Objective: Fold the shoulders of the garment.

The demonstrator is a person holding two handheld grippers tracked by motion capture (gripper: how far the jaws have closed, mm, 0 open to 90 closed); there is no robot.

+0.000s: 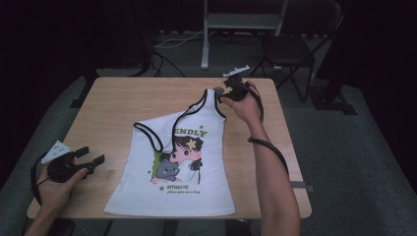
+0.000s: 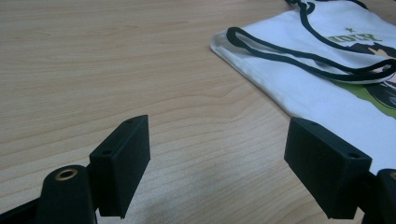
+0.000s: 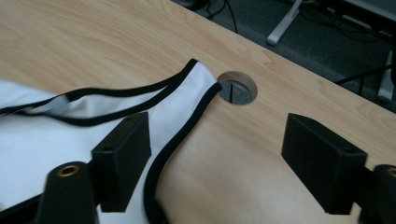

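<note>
A white sleeveless top (image 1: pixel 182 162) with black trim and a cartoon print lies flat on the wooden table (image 1: pixel 113 103), hem toward the front edge. One shoulder strap (image 1: pixel 209 98) reaches toward the far edge. My right gripper (image 1: pixel 221 93) hovers at that strap. In the right gripper view its jaws (image 3: pixel 215 158) stand apart, the strap's black edge (image 3: pixel 173 140) runs beside the left jaw, and neither pad presses on the cloth. My left gripper (image 1: pixel 93 155) rests open near the front left of the table. Its jaws (image 2: pixel 217 158) hold nothing, and the top (image 2: pixel 327 88) lies ahead to the right.
A round cable hole (image 3: pixel 238 87) pierces the table just past the strap's tip. Beyond the far edge stand a dark chair (image 1: pixel 290 49) and a metal stand (image 1: pixel 205 39), with cables on the floor. Bare wood lies left of the top.
</note>
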